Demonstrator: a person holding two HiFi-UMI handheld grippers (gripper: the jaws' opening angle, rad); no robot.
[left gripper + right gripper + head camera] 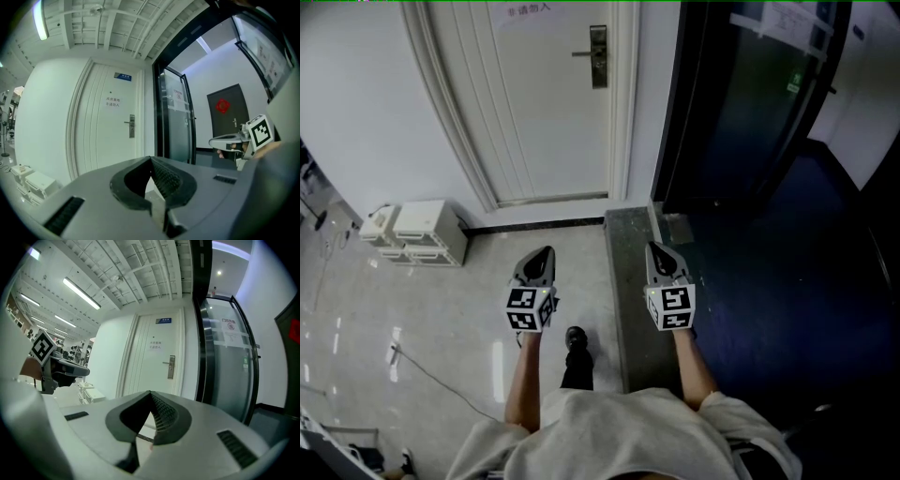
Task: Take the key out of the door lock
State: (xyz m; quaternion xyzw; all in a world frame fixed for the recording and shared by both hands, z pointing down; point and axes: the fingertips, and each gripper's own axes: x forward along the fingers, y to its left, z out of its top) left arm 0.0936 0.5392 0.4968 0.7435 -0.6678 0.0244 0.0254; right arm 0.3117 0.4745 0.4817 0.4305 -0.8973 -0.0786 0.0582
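Observation:
The white door point(544, 103) stands closed ahead, well out of reach. Its metal lock plate and handle point(597, 56) sit near its right edge, and also show in the left gripper view point(131, 126) and the right gripper view point(171, 367). A key is too small to make out at this distance. My left gripper point(547, 250) and right gripper point(653, 247) are held side by side above the floor, pointing at the door. Both are shut with nothing between the jaws, which meet at the tip in the left gripper view point(151, 158) and the right gripper view point(150, 393).
White boxes point(417, 232) sit on the floor by the wall at the left. A dark glass door point(750, 94) and dark floor lie to the right. A stone threshold strip point(630, 281) runs forward. A cable point(431, 375) lies on the tiles, left of the person's shoe point(576, 339).

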